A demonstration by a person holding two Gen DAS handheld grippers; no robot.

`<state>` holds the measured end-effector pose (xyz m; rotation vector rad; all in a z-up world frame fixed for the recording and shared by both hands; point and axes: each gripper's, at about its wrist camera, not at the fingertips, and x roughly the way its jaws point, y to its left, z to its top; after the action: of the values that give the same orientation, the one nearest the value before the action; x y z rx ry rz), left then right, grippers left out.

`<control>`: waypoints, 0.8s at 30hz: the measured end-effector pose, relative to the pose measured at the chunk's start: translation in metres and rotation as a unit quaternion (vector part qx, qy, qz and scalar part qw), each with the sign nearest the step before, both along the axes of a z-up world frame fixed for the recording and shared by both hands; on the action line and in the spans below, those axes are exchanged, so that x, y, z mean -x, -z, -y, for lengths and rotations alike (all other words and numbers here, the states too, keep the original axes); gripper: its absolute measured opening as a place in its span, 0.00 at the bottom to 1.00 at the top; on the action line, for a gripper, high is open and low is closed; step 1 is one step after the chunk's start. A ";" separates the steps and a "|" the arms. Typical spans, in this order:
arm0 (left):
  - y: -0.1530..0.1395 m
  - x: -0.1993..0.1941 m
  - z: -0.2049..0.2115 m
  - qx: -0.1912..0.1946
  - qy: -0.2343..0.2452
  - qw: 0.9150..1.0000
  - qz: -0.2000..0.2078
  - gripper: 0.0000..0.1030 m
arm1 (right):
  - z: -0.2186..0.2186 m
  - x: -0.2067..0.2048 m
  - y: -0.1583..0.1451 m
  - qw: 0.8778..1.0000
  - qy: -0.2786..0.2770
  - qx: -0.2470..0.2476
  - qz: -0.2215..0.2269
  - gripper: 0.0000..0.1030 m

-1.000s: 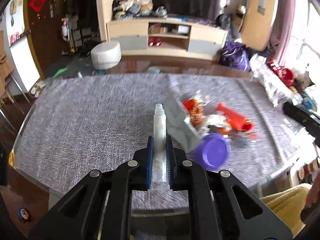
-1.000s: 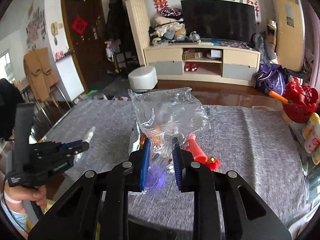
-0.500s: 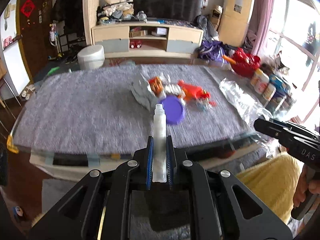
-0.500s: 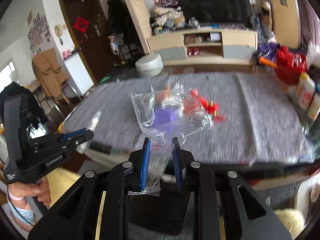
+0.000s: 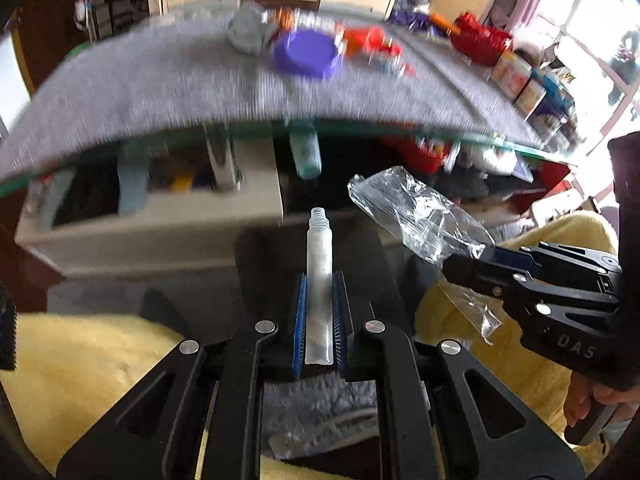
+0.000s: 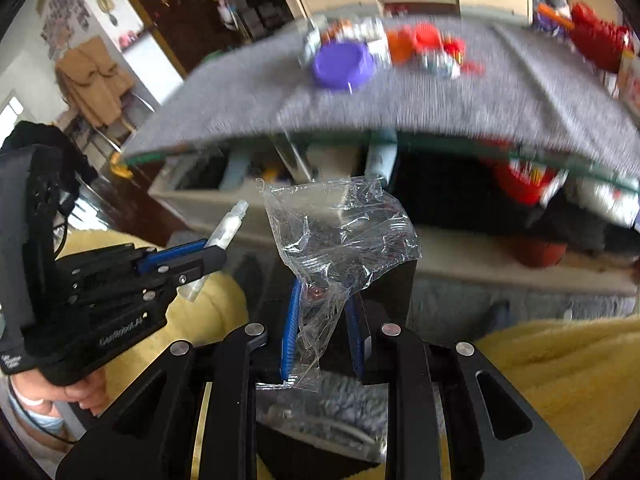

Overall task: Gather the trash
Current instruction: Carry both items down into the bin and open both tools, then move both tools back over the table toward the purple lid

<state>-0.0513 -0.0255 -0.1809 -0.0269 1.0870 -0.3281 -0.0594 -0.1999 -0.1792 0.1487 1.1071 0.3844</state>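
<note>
We are mid-haul in the trash collection, by our reading — both tools loaded and held off the near edge of the grey-cloth-covered counter, pointing steeply down toward a dark opening between yellow-clad knees that may be a bin, though blur keeps us from being sure. The left tool is clamped on a small clear plastic bottle without a cap, its threaded neck sticking out at 12 o'clock. The right tool pinches a crumpled sheet of clear plastic wrap, which fans out above the blue pads. Next, we judge, each tool must be lined up over that opening before it lets go — the wrap is light and may cling or drift. More litter waits on the counter at 12 o'clock: a round purple plastic lid just beside red and orange wrappers.
</note>
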 end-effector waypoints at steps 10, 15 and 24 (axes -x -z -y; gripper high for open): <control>0.079 -0.017 0.012 -0.005 0.016 0.995 -0.093 0.11 | 0.000 -0.028 0.076 0.995 0.026 -0.020 -0.098 0.23; 0.103 -0.019 0.015 -0.010 0.021 0.992 -0.124 0.11 | -0.002 -0.038 0.100 0.992 0.029 -0.010 -0.124 0.25; 0.108 -0.022 0.015 -0.018 0.021 0.992 -0.127 0.40 | -0.004 -0.045 0.099 0.993 0.031 -0.005 -0.116 0.52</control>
<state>-0.0289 -0.0407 -0.2887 -0.0144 1.3474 -0.3498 -0.0143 -0.1960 -0.2779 0.2411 1.3254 0.3223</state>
